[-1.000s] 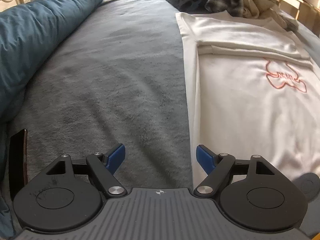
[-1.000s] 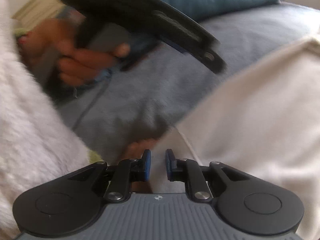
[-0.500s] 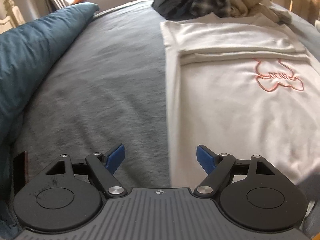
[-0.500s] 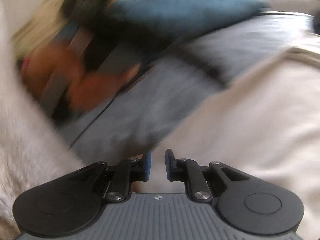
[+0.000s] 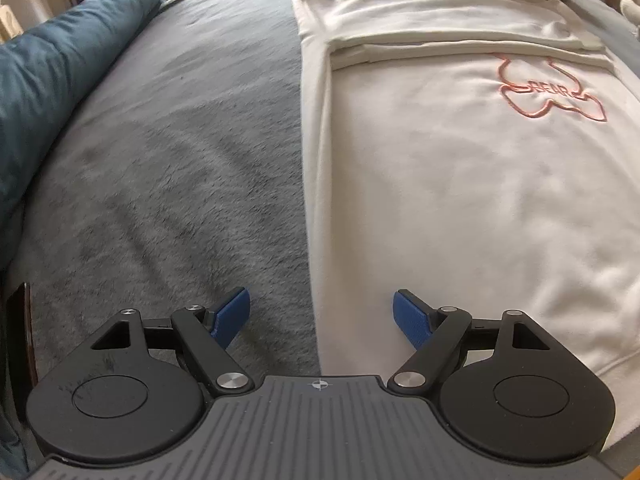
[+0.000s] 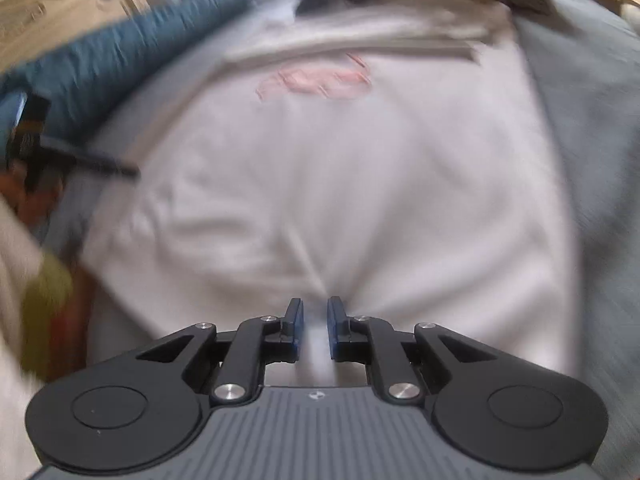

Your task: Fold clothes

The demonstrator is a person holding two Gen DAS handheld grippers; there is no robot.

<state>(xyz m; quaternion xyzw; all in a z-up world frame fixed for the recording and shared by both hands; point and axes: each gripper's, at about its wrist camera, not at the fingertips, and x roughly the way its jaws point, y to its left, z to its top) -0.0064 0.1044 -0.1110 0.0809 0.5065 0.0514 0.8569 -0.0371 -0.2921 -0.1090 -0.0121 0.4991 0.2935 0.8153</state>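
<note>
The white sweatshirt [image 5: 460, 184] lies flat on the grey bed [image 5: 192, 152], sleeves already folded across its upper part. It's soft and limp, so it will sag and slide unless you pinch it at an edge or the hem. Your left claw [image 5: 320, 316] is wide open and empty, angled down over the sweatshirt's left side edge. Your right claw [image 6: 316, 326] is closing, its jaws nearly together, with a ridge of white fabric running into the gap; blur hides whether the pads actually press it.
</note>
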